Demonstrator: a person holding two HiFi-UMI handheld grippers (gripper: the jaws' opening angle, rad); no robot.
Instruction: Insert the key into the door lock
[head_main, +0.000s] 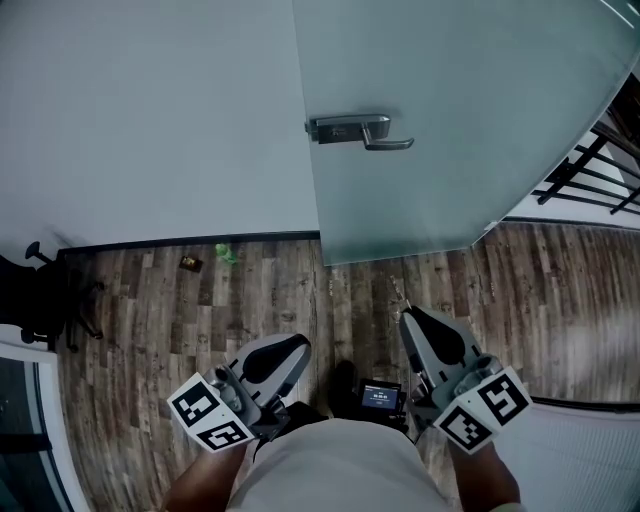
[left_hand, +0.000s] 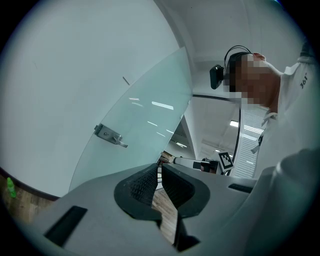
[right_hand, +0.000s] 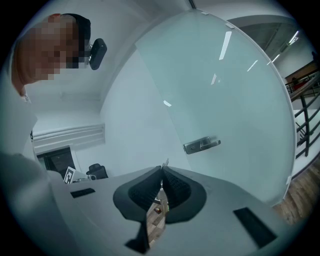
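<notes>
Frosted glass makes up the door (head_main: 470, 110) ahead. Its metal lock plate (head_main: 335, 128) and lever handle (head_main: 388, 140) sit well apart from both grippers, so the whole approach is yet to come. The right gripper (right_hand: 161, 171) has its jaws pinching the key (right_hand: 165, 162); only a thin metal tip pokes out above the pads, and a little more shows below them. The left gripper (left_hand: 159, 169) has its jaws pressed together with nothing between them. The main risk, as I judge it, lies in that slim grip. With so little blade exposed and the key held edge-on, a slightly off-centre touch on the plate could pivot it between the pads or push it back through them, and a key that slips out would drop to the wood floor (head_main: 300, 290). The keyhole itself cannot be made out from here, nor whether the blade is turned to match it, so the tip may land on bare metal or glass and skid. The door also appears to stand at an angle to the wall (head_main: 150, 120), seemingly free to swing; pressing on the lock could simply push the panel away unless the empty left gripper steadies the handle first.
</notes>
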